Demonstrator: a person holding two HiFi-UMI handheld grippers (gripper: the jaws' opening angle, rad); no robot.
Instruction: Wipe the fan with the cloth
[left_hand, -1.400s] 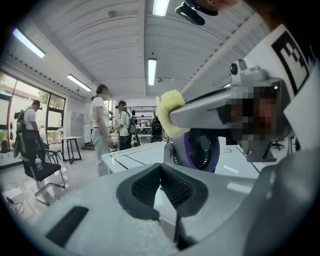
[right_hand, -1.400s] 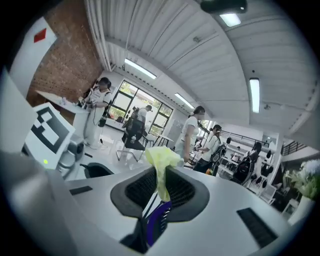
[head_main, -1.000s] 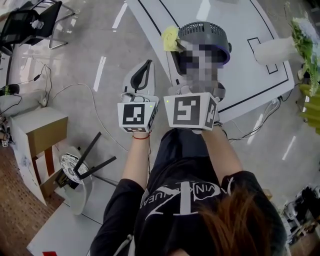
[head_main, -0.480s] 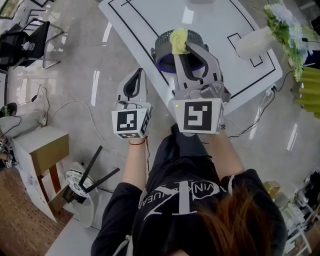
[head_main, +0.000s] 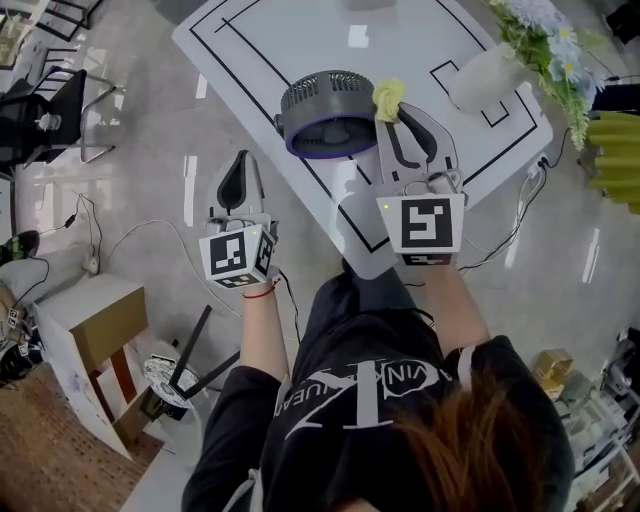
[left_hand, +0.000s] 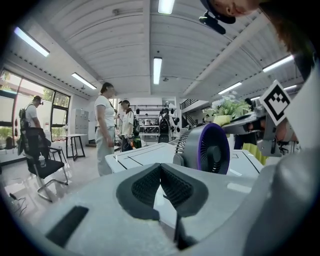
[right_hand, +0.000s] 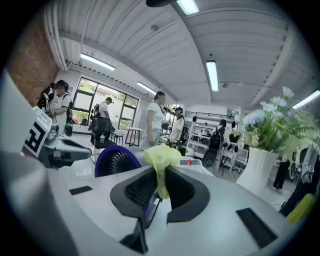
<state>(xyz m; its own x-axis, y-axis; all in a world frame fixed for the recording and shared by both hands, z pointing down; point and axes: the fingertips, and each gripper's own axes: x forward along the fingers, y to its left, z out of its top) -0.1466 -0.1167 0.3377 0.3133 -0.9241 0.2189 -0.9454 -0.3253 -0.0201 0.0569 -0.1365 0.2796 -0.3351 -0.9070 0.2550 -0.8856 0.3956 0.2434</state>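
The left gripper (head_main: 239, 160) hangs over the shiny grey floor (head_main: 150, 150), just off the edge of the white desk with black lines (head_main: 260, 45). Its jaws are shut tight with nothing in them. The right gripper (head_main: 398, 112) is over the desk. Its jaws pinch a small yellow cloth (head_main: 388, 97). The cloth is just beside the round grey fan with a purple ring (head_main: 328, 112). It is hard to see if they touch. Farther off, a white vase of flowers (head_main: 478, 78) is partly cut off at the top edge.
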